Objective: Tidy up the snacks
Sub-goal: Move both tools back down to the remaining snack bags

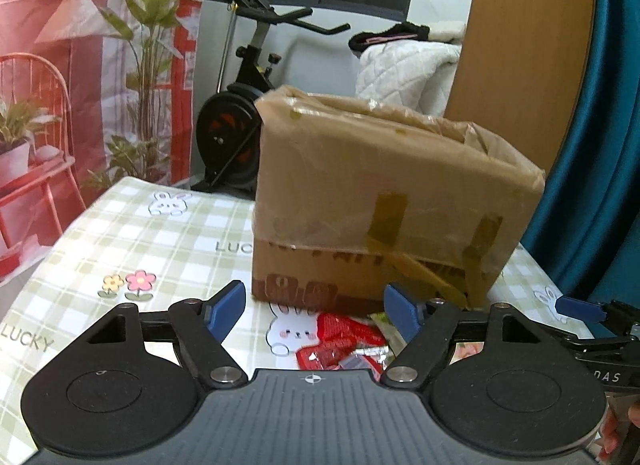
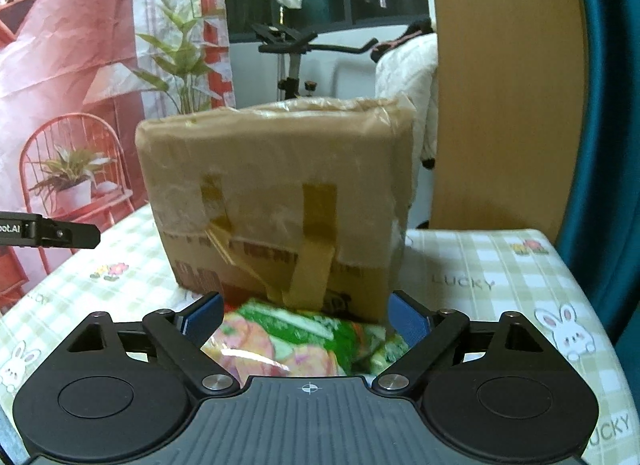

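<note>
Both grippers, left (image 1: 316,311) and right (image 2: 306,315), gaped empty; snack packets, red (image 1: 340,339) and green (image 2: 304,339), lay just ahead, before the cardboard box (image 1: 380,201).

Both grippers: black linkage arms w/ silver screws, blue fingers (image 1: 224,311), ribbed grey base (crosshair mark centre).

Taped cardboard box (image 1: 376,201), glossy foil snack packets (image 2: 296,341), smooth tablecloth (image 1: 132,233)

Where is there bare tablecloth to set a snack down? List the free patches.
Free: checked cloth left of the cardboard box, around the flower print; cloth right of the box by the rabbit print. Crowded: before the box, red packets and green packet.
</note>
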The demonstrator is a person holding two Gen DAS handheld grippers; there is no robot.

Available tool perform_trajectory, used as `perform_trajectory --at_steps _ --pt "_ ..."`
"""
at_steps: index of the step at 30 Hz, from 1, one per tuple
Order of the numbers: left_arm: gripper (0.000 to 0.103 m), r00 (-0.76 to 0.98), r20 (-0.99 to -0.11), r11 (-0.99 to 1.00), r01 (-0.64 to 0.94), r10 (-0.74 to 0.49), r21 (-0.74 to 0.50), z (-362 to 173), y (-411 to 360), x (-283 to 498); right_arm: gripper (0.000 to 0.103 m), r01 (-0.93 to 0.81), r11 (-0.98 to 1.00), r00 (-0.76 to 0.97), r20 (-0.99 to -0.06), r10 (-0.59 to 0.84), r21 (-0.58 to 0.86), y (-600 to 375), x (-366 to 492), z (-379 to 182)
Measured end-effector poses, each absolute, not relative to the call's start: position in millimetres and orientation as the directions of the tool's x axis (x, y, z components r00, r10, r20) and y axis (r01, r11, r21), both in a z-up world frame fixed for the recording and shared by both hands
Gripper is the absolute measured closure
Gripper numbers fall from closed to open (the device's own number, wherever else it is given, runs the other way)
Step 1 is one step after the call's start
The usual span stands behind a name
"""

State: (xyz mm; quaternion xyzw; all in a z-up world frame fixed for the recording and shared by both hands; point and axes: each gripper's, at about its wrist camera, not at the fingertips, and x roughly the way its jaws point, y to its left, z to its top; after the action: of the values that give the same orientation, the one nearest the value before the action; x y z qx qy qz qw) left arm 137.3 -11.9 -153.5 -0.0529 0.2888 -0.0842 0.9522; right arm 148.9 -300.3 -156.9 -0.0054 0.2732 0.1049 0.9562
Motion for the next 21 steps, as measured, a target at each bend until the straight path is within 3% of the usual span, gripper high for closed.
perform_trajectory --at_steps 10,21 --pt "0.027 0.792 -0.561 0.97 0.176 -0.24 -0.166 -166 -21 137 0.02 -0.178 0.983 0.81 -0.562 0.168 0.038 -312 146 -181" --pt "0.027 0.686 -0.604 0.912 0.347 -0.406 -0.219 -194 -56 149 0.022 -0.251 0.968 0.761 -0.615 0.207 0.016 -306 150 -206"
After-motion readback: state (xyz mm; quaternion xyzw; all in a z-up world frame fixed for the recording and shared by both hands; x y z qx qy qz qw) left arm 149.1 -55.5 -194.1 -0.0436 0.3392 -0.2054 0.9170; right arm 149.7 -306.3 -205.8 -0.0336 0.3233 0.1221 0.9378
